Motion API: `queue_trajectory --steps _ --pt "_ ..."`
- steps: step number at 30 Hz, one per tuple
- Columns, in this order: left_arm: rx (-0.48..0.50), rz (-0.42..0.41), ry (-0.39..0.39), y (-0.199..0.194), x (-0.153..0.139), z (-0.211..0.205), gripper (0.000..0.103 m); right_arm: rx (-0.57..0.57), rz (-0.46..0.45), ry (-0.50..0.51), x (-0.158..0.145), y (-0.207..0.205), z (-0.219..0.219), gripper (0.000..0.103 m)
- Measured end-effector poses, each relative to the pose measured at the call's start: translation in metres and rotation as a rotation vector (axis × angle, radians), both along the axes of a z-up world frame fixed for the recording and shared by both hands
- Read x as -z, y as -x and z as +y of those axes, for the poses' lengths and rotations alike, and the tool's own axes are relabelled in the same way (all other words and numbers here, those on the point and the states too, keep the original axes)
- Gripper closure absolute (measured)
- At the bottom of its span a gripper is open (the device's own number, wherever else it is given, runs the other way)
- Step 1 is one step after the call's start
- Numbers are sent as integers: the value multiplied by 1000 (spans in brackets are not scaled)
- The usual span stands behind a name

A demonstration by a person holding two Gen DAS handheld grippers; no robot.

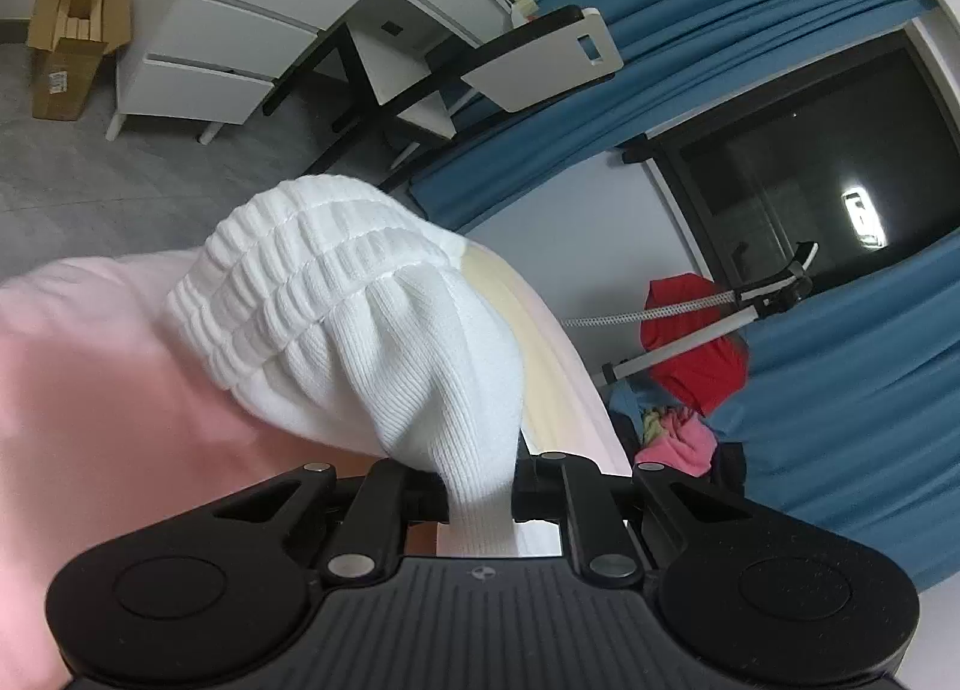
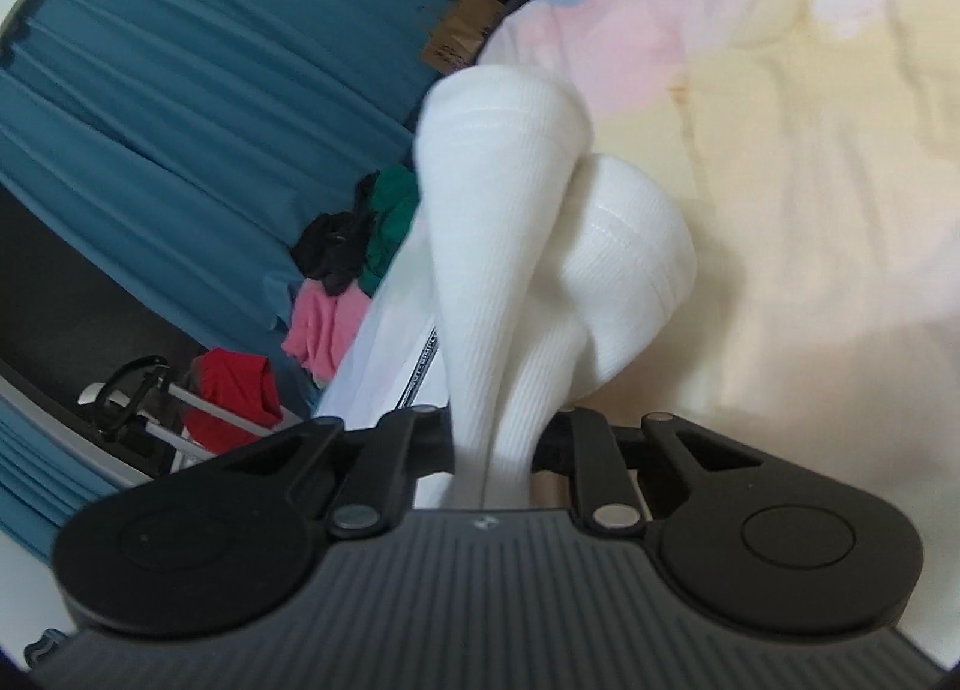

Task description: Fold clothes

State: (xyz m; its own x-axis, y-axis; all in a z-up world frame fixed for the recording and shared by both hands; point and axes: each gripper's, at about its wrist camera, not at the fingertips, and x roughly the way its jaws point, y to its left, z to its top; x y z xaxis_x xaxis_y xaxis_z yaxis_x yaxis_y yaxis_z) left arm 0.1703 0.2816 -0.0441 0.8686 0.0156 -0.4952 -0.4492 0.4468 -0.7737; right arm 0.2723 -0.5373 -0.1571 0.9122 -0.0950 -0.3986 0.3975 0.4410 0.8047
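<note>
A white ribbed knit garment (image 1: 354,324) bunches up in front of the left wrist camera, its gathered elastic band on top. My left gripper (image 1: 480,501) is shut on a fold of it, held above the pink and yellow bedsheet (image 1: 90,390). In the right wrist view the same white garment (image 2: 540,246) hangs in two rounded folds. My right gripper (image 2: 495,450) is shut on a pinched strip of that cloth, above the pale sheet (image 2: 810,210). The fingertips of both grippers are hidden by the fabric.
A white desk with drawers (image 1: 240,30) and a chair (image 1: 510,66) stand on the grey floor, beside a cardboard box (image 1: 72,42). Blue curtains (image 1: 840,390) flank a dark window. Red, pink, green and black clothes (image 2: 336,294) pile up beside the bed near a stand (image 1: 720,306).
</note>
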Motion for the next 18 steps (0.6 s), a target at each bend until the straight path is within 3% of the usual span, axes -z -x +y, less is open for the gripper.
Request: queue_trajectory --steps 4,8,12,17,18 --pt "21 30 34 49 -21 14 90 20 34 -126 3 39 -9 86" --pt "62 104 15 93 -30 30 89 14 56 -197 3 84 -7 86" --pt "94 203 -15 108 0 38 87 -15 94 -255 17 95 -14 86" --pt "114 209 -31 122 21 39 82 -48 96 -322 41 94 -22 81" --pt "124 213 -57 124 19 36 75 -53 95 -320 41 94 -23 80"
